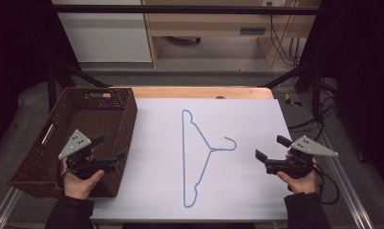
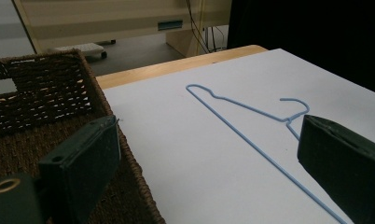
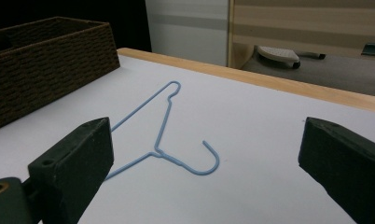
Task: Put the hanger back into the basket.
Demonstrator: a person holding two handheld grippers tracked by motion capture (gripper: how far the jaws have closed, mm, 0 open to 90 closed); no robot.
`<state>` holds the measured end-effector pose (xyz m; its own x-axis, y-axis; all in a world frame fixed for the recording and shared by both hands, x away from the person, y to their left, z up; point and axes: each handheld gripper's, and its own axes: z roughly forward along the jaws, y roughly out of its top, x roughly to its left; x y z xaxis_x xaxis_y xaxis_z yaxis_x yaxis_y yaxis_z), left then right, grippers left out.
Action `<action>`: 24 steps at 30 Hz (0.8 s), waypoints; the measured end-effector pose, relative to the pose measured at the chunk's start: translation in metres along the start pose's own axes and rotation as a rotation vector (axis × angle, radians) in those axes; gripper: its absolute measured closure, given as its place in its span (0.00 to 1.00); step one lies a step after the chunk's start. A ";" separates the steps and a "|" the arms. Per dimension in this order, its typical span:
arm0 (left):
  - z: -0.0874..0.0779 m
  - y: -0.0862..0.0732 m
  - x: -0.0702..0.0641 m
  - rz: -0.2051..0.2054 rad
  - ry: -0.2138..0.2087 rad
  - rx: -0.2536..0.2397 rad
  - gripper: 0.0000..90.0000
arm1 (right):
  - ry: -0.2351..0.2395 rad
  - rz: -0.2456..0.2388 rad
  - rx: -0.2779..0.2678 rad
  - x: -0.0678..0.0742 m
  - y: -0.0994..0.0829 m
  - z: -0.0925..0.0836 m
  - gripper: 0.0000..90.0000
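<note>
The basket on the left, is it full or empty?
Empty: the basket shows only its bare woven floor in the high view.

Setting: a lab or test room arranged for recording, not a home. The surface (image 1: 238, 200) is a wooden top under a plain white sheet, boxed in by a dark metal frame (image 1: 180, 9) with a bar across the top and slanted struts at both sides. Black curtains (image 1: 362, 71) close off left and right. Bundles of cables (image 1: 281, 43) hang down at the back right, and more lie on the grey floor (image 1: 218, 57) beside the frame. Behind stand plain light-wood furniture (image 1: 218, 24) and a white cabinet (image 1: 104, 38); a wheeled base (image 3: 279, 53) sits on the floor. Bare, functional fittings throughout, with no domestic items around.
</note>
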<state>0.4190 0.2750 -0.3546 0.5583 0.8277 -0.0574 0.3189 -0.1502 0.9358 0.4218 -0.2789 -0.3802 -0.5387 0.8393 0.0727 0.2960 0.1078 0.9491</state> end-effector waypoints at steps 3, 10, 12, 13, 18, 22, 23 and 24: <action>0.000 0.001 -0.002 0.001 -0.001 0.000 0.06 | 0.002 0.001 0.000 0.000 0.000 0.000 0.04; 0.003 0.002 -0.012 0.011 -0.021 0.002 0.07 | -0.001 0.000 0.001 0.000 0.000 0.000 0.04; 0.005 0.002 -0.016 0.018 -0.025 0.006 0.07 | -0.003 0.003 0.005 0.001 0.000 0.001 0.04; 0.007 0.002 -0.019 0.022 -0.028 0.011 0.07 | -0.002 0.002 0.004 0.001 0.000 0.001 0.04; 0.015 0.001 -0.031 0.038 -0.046 0.028 0.07 | -0.003 -0.002 0.007 0.002 0.000 0.002 0.04; 0.022 -0.001 -0.041 0.051 -0.060 0.053 0.07 | -0.002 -0.004 0.005 0.002 0.000 0.002 0.04; 0.025 -0.002 -0.044 0.050 -0.068 0.060 0.07 | 0.000 0.000 0.008 0.003 0.000 0.002 0.04; 0.026 -0.002 -0.046 0.051 -0.072 0.062 0.08 | -0.001 0.000 0.011 0.004 0.000 0.003 0.04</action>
<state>0.4127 0.2235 -0.3629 0.6277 0.7776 -0.0375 0.3348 -0.2261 0.9148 0.4220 -0.2744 -0.3807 -0.5383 0.8396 0.0725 0.3046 0.1137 0.9457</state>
